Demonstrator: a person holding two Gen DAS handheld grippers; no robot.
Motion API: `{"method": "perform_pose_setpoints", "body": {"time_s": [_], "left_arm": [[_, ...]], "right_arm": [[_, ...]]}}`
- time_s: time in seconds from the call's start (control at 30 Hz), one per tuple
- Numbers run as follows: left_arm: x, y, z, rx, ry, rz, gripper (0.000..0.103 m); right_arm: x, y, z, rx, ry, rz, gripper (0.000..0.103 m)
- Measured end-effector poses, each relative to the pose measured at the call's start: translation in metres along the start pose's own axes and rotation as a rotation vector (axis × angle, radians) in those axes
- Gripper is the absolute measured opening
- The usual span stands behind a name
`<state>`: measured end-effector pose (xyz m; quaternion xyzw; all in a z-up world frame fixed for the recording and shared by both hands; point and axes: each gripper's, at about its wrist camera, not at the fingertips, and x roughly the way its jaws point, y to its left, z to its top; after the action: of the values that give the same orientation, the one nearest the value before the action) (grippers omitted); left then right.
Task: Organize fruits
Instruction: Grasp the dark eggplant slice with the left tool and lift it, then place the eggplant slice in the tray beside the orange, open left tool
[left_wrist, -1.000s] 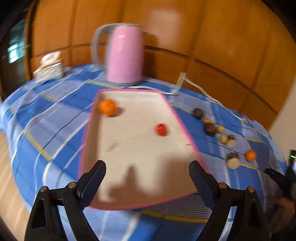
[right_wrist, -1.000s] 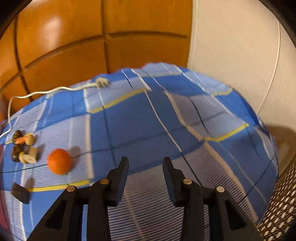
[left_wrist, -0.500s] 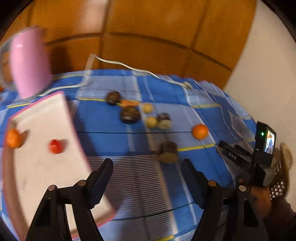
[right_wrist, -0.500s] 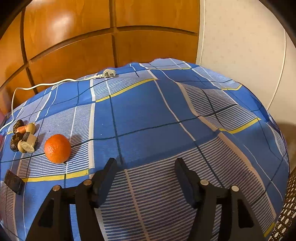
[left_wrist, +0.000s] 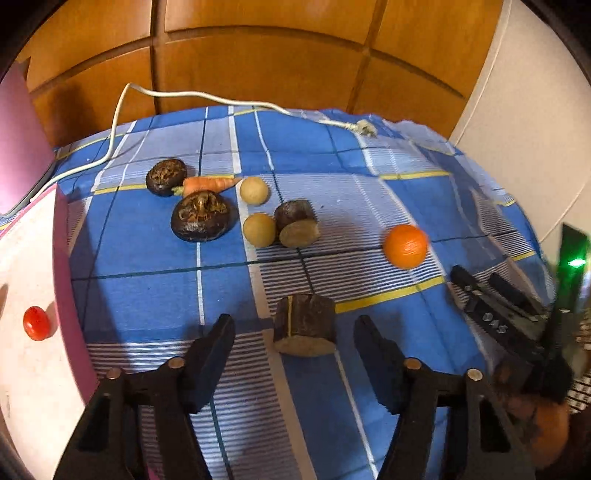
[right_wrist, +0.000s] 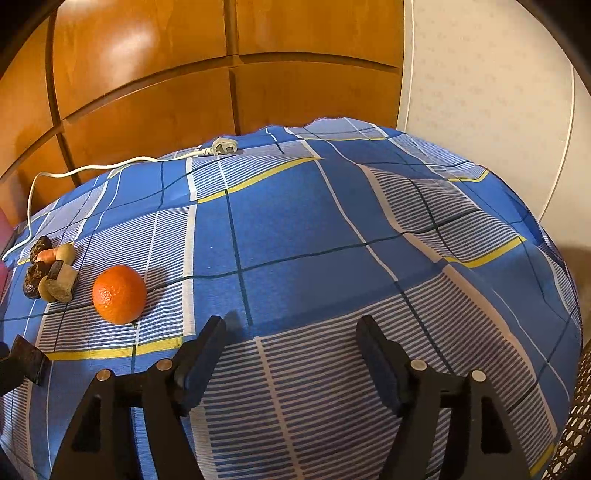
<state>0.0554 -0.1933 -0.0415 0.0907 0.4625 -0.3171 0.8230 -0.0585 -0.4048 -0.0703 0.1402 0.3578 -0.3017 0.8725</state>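
Observation:
My left gripper points down at the blue checked cloth. A dark brown cut chunk lies between its closing jaws, with a gap showing on each side. An orange sits to the right of it. Farther back lie two round tan fruits, two dark knobbly ones, a carrot and another cut chunk. At the left edge is the pink-rimmed white tray, holding a small red fruit. My right gripper is opening over bare cloth with nothing between its jaws. The orange lies to its left.
A pink kettle stands at the far left. Its white cable runs along the back to a plug. Wooden panels and a pale wall close in behind the table. A woven mesh basket is at the right edge.
The left view swung right from the tray to the loose produce and dropped toward the cut chunk, its jaws narrowing. The right jaws spread wider, and the right hand hardly moved.

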Motion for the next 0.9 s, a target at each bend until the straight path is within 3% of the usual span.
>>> {"method": "perform_pose_setpoints", "body": {"time_s": [0.13, 0.57, 0.9], "left_arm": [[0.004, -0.005, -0.006, 0.027, -0.013, -0.006, 0.036], [-0.039, 0.006, -0.051, -0.033, -0.053, -0.052, 0.036], [-0.094, 0.031, -0.061, -0.117, -0.184, -0.073, 0.036]], "right_arm": [[0.0, 0.001, 0.0, -0.003, 0.0, -0.001, 0.076], [0.001, 0.002, 0.0, -0.01, -0.002, -0.004, 0.076], [0.001, 0.002, 0.0, -0.019, 0.002, -0.012, 0.076]]}}
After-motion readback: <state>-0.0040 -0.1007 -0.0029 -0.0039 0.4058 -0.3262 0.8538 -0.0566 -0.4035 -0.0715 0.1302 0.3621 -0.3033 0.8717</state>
